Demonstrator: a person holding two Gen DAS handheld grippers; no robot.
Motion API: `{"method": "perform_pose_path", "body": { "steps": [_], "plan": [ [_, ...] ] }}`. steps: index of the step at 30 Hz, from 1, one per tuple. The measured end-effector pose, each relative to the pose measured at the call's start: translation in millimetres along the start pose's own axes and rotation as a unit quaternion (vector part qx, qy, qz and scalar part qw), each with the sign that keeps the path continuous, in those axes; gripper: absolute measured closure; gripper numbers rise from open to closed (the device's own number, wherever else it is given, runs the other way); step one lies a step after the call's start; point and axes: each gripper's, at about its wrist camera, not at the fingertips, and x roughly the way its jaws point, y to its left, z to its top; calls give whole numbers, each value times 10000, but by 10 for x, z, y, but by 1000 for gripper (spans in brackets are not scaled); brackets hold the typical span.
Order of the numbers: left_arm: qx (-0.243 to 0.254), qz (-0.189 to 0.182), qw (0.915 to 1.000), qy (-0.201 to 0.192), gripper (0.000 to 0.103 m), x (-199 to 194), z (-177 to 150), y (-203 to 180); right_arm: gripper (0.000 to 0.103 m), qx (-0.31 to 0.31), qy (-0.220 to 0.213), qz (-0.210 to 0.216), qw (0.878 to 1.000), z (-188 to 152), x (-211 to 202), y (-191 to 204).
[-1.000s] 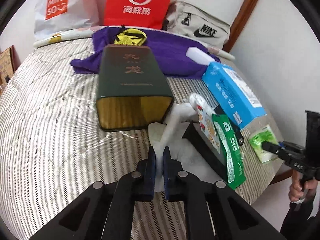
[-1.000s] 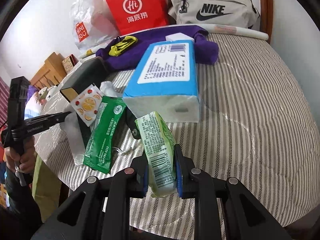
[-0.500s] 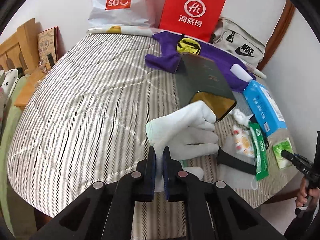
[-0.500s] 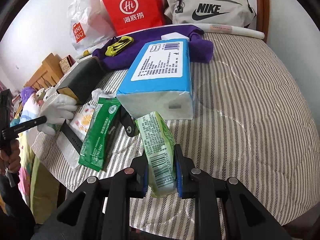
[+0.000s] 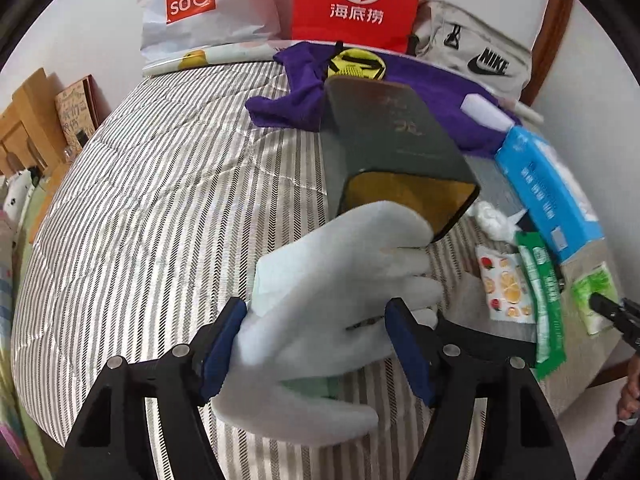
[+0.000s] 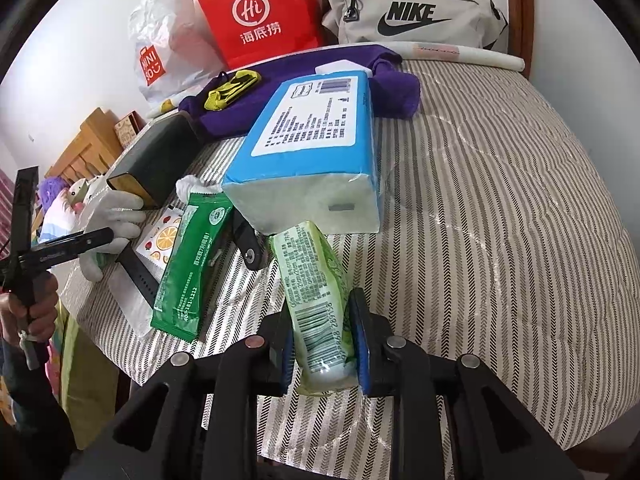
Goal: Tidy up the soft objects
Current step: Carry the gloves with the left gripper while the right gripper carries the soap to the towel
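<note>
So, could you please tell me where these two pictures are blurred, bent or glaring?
Left wrist view: the white glove between the open left hand-held gripper is smeared by motion blur; the striped bedcover bows with fisheye distortion. Right wrist view: sharp overall, the green tissue pack crisp, with sheen on the bedcover's creases and dark vignette corners.

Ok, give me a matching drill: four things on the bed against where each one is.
Things:
1. white glove
2. light green tissue pack
3. yellow pouch
4. blue tissue pack

Places:
A. on the purple cloth
B. between the right gripper's jaws
C. just beyond the light green pack
D. between the left gripper's open jaws

Pairs: 1-D, 2-B, 3-A, 4-C
</note>
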Motion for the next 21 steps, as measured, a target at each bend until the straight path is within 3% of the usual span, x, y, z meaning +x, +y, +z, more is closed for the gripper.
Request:
{"method": "perform_pose_path", "body": {
  "steps": [4, 6, 12, 21],
  "plan": [
    [-48, 153, 9999, -46, 39, 39, -16, -20, 76, 158, 52, 44, 9999, -2, 61, -52],
    [5, 238, 9997, -49, 56, 27, -22, -40, 80, 152, 41, 78, 9998, 5, 58, -55],
    [50, 83, 9999, -103, 86, -101, -7, -36, 82, -22, -51, -6, 10000, 32, -45, 24],
    [-231, -227, 9987, -382, 89, -475, 5, 107, 82, -133, -299, 292, 9990, 143, -318, 113]
  ]
}}
